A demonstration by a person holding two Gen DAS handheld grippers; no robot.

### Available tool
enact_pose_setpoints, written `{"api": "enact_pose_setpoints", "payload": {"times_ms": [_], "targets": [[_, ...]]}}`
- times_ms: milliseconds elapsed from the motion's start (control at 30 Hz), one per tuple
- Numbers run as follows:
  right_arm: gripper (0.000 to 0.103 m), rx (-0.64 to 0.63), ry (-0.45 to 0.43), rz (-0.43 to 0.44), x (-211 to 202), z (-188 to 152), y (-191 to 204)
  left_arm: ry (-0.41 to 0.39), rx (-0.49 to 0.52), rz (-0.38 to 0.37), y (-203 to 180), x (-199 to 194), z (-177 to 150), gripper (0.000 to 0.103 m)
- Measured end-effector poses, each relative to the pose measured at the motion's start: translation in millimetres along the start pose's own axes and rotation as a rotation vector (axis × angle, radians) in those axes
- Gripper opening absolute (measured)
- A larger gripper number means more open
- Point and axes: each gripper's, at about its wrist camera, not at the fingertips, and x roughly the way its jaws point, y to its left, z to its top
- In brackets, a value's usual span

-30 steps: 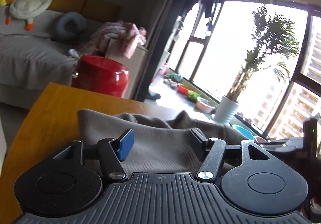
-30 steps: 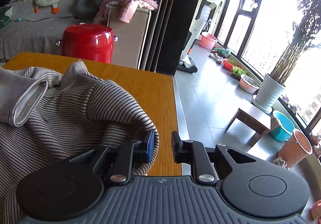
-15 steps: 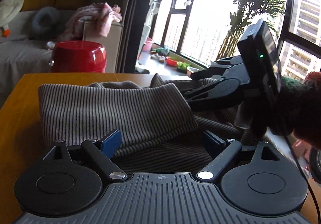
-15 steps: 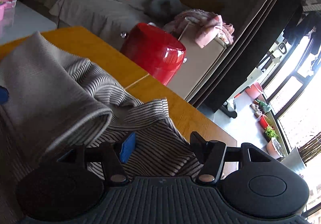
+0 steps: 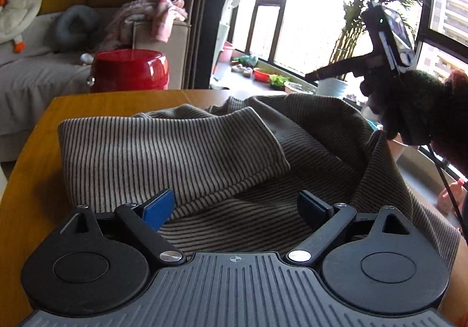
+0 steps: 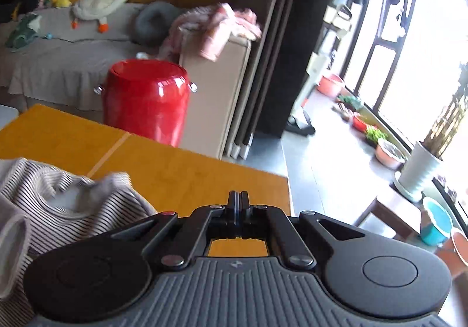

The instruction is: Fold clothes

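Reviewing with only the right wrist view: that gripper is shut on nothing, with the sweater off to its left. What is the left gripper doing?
Observer: The left gripper sits low over the striped sweater, jaws opening. Cloth lies between the fingers, unpinched.
Operator: Is a sleeve folded in?
Observer: Yes. One sleeve lies across the body, its cuff end pointing right.
Operator: Where is my gripper from there?
Observer: The right gripper is raised at the sweater's right side, touching no cloth.

Bare table [image 6: 187,177] lies open right of the striped garment [image 5: 204,151]; red drum [image 6: 146,98] stands beyond its far edge.
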Motion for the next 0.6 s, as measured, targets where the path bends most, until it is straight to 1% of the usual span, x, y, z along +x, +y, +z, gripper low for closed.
{"api": "enact_pose_setpoints", "payload": {"times_ms": [33,67,100,167,200,233,267,300,333,367,400,500,600], "targets": [[0.000,0.033,0.017,0.007,1,-7,-6,0.003,-0.001,0.001,0,0,0,0.095],[0.000,0.063,0.020,0.037,-1,-13,-9,0.005,-0.002,0.002,1,0,0,0.095],[0.001,0.083,0.009,0.068,-7,-16,-10,0.008,-0.003,0.002,1,0,0,0.095],[0.005,0.084,-0.021,0.128,-21,-14,-5,0.023,0.005,0.002,0,5,2,0.096],[0.016,0.075,-0.043,0.168,-30,-10,0,0.030,0.013,0.002,-2,6,2,0.096],[0.036,0.063,-0.062,0.202,-37,-5,5,0.032,0.022,0.004,-4,6,2,0.096],[0.047,0.040,-0.072,0.230,-41,-1,13,0.033,0.029,0.005,-6,6,1,0.096],[0.061,0.018,-0.082,0.258,-46,3,21,0.032,0.031,0.007,-6,6,0,0.096],[0.069,-0.004,-0.091,0.285,-50,7,28,0.031,0.032,0.008,-6,6,0,0.096],[0.073,-0.029,-0.097,0.305,-53,11,36,0.030,0.029,0.009,-6,5,0,0.096],[0.075,-0.060,-0.085,0.293,-48,10,44,0.029,0.025,0.010,-5,5,-1,0.096],[0.075,-0.123,-0.002,0.248,-20,-3,62,0.030,0.019,0.008,-3,2,-2,0.096],[0.075,-0.082,0.082,0.269,3,-24,63,0.034,0.017,0.005,-3,0,-4,0.096]]}}
